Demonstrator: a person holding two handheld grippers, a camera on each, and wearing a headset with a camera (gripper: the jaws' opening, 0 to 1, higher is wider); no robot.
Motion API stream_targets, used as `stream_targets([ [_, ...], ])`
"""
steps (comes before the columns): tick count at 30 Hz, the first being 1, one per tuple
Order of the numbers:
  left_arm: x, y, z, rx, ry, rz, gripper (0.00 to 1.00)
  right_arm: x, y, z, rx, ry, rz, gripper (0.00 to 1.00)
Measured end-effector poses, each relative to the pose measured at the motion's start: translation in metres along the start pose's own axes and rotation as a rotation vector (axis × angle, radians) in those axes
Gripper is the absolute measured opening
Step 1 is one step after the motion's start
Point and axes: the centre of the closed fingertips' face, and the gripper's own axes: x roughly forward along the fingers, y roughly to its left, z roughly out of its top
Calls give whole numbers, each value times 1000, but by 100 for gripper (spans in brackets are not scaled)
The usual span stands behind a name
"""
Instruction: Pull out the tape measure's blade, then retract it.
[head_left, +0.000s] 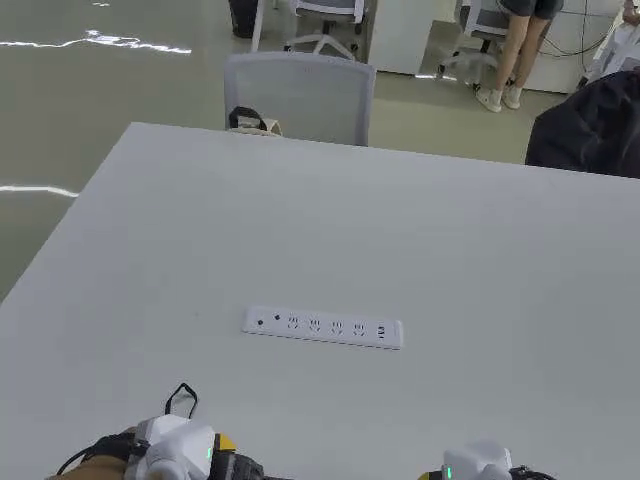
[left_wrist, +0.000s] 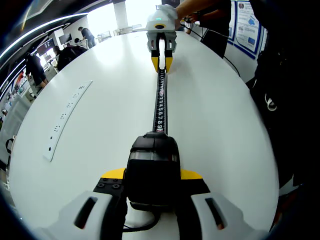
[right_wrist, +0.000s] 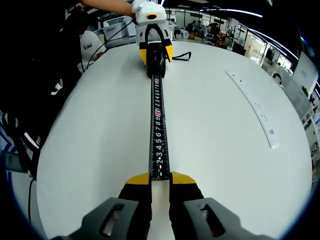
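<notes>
My left gripper (left_wrist: 152, 176) is shut on the black tape measure case (left_wrist: 152, 162), which sits between its yellow-tipped jaws. The blade (left_wrist: 160, 100), black with white numbers, runs straight across the white table to my right gripper (left_wrist: 161, 59). In the right gripper view, my right gripper (right_wrist: 160, 180) is shut on the blade's tip. From there the blade (right_wrist: 157, 120) stretches away to the case (right_wrist: 155, 62) in the left gripper (right_wrist: 155, 52). In the head view the left gripper's top (head_left: 185, 450) and the right gripper's top (head_left: 478, 465) peek up at the bottom edge.
A white power strip (head_left: 322, 327) lies mid-table on the white table (head_left: 400, 220). A grey chair (head_left: 298, 95) stands at the far edge. A black cord loop (head_left: 182, 398) lies by the left gripper. A person (head_left: 520, 50) stands far off.
</notes>
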Motion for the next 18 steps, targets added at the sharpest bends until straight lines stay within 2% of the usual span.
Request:
stream_targets([
  [9,1,1,-2,-6,4,0,33,-7,-3,-13,1,14,-3,10],
  [18,2,2,-3,-20,13,4,33,-5,-9,-14,-22,29,-19,10],
])
